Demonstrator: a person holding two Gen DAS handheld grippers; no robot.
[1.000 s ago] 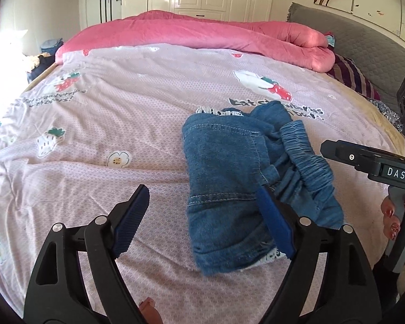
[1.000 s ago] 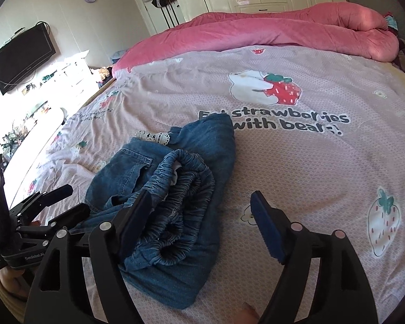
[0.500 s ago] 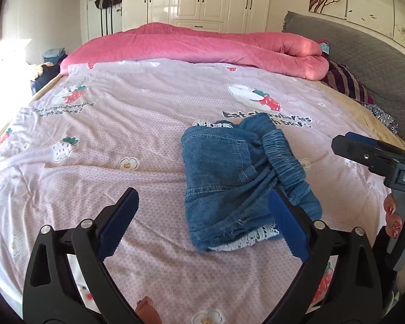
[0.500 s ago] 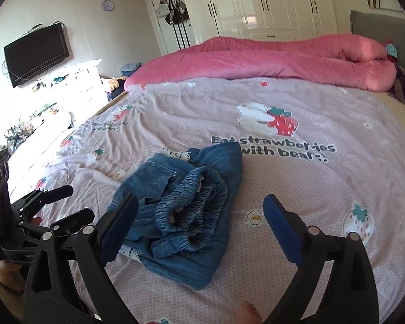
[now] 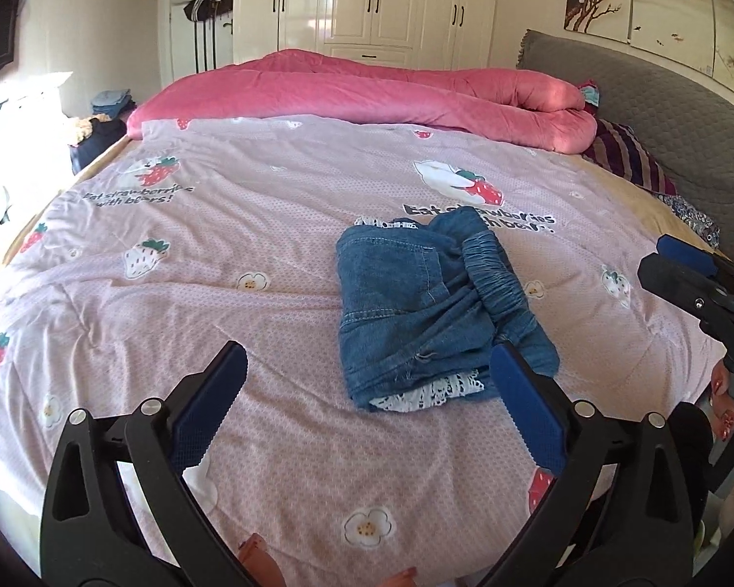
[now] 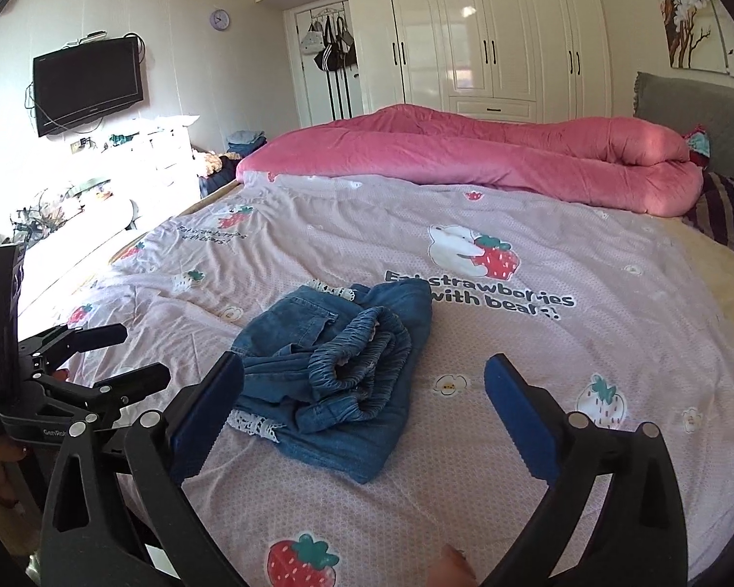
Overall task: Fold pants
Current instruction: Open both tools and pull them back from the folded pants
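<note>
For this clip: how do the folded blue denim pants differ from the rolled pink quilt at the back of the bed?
The folded blue denim pants form a small compact bundle; the rolled pink quilt stretches long across the far side of the bed. The pants are denim with white lace trim and a gathered elastic waistband; the quilt is plain, plush and puffy. The pants lie near both open grippers; the quilt lies far beyond them. Both rest on the strawberry-print bedspread.
</note>
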